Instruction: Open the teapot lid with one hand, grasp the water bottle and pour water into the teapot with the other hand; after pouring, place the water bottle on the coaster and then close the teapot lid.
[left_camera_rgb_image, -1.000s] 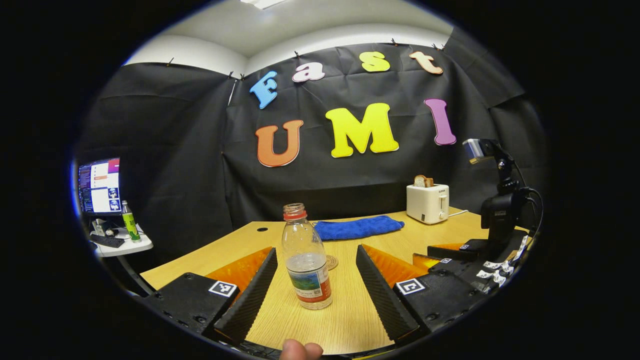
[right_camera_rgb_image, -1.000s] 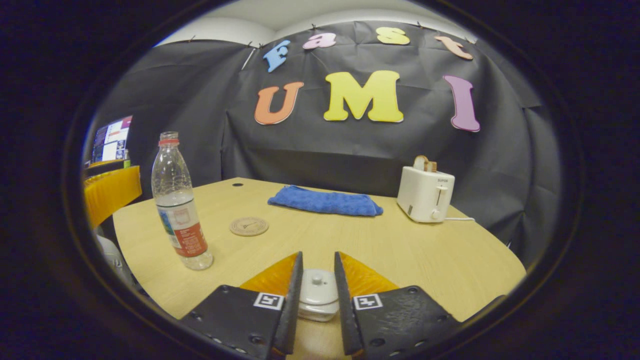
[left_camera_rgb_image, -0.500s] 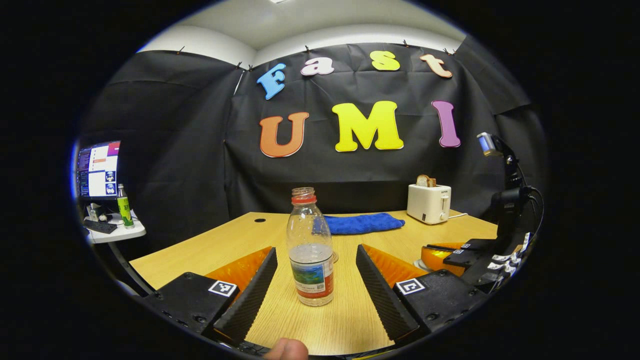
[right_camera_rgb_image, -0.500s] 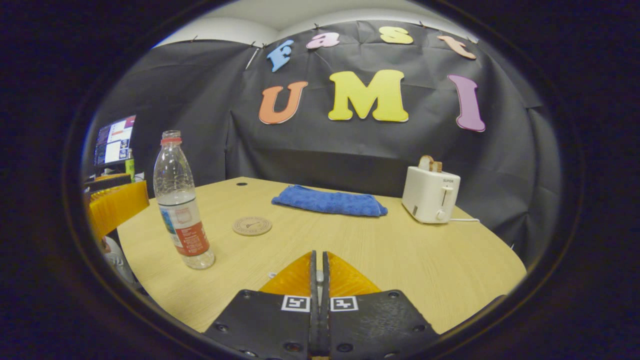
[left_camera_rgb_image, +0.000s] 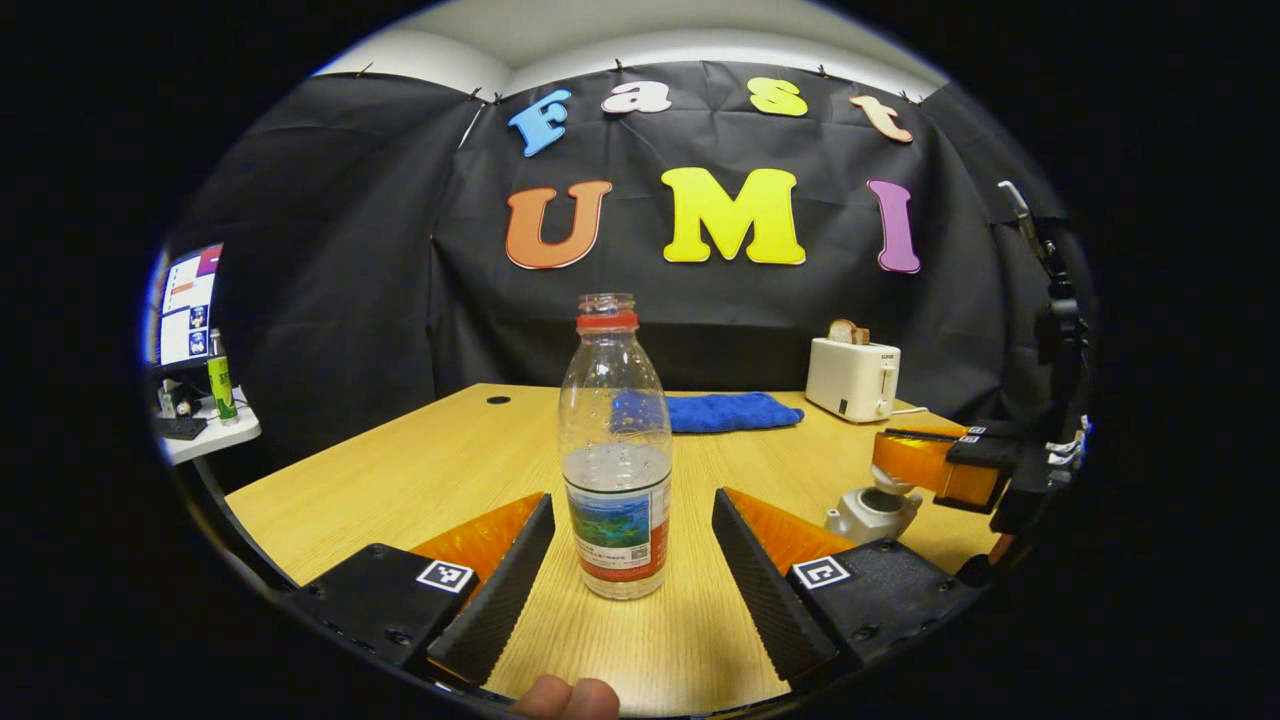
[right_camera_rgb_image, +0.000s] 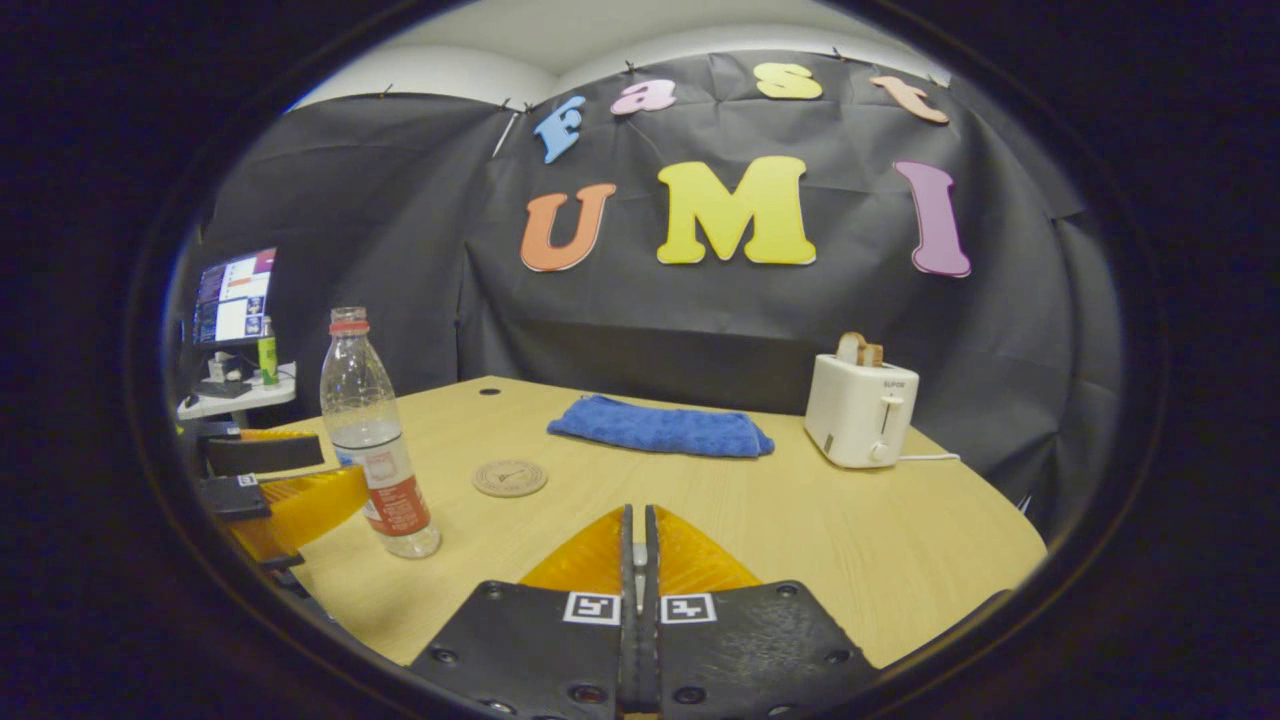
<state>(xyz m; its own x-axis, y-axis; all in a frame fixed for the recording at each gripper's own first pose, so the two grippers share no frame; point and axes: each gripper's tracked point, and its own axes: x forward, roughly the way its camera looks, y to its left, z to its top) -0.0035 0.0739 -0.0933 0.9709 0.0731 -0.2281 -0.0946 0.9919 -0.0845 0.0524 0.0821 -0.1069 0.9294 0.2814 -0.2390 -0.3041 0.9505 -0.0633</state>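
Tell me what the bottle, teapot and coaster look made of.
Bottle: clear thin plastic, see-through with the water line showing. Teapot: likely glazed white ceramic, smooth and faintly shiny. Coaster: probably wood or cork, a matte tan disc.

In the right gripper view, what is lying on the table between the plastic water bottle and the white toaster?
In the right gripper view, the round wooden coaster and the folded blue cloth lie between the clear plastic water bottle and the white toaster.

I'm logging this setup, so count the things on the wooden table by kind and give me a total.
Water bottle: 1
Coaster: 1
Blue cloth: 1
Toaster: 1
Teapot: 1
Total: 5
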